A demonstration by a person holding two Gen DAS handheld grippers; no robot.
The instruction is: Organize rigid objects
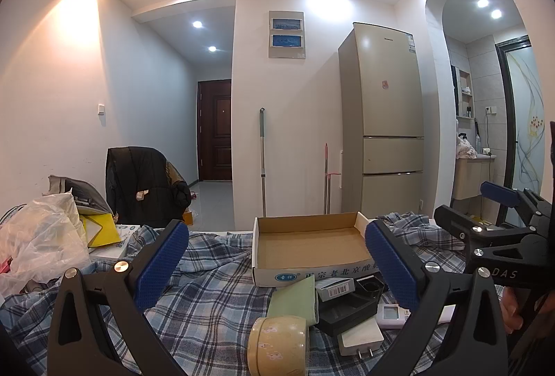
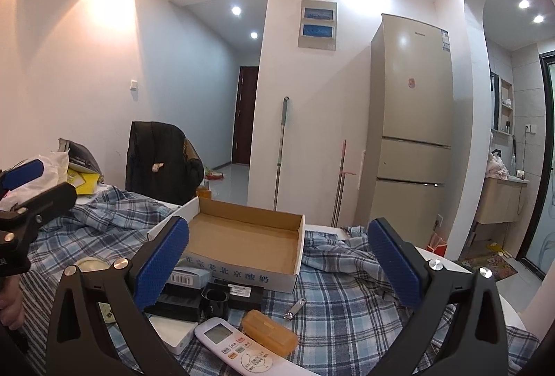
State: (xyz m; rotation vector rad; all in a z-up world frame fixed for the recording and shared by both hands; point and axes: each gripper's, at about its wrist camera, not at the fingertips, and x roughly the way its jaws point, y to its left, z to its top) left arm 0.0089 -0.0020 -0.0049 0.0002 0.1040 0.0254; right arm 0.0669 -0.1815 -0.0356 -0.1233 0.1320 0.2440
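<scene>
Showing blue Chinese lettering along the front wall of the shallow cardboard box, partly legible as "北京酸奶"; bearing a barcode on the small white carton just in front of it; reading "DAS" in pale letters on the black frame of the right hand-held gripper, seen from the left wrist.

Holding the left hand-held gripper wide open with nothing between its blue pads, above the clutter: a round yellowish tin, a green sleeve, a black tray and a white plug adapter, all lying between the fingers and nearer than the box. Holding the right hand-held gripper equally spread and empty, over the white remote control, an amber plastic case and what is possibly a nail clipper, small and hard to make out.

Resting everything on a blue plaid cloth spread over the bench. Standing behind: a beige fridge, a mop handle leaning on the white wall, a dark wooden door down the hallway.
</scene>
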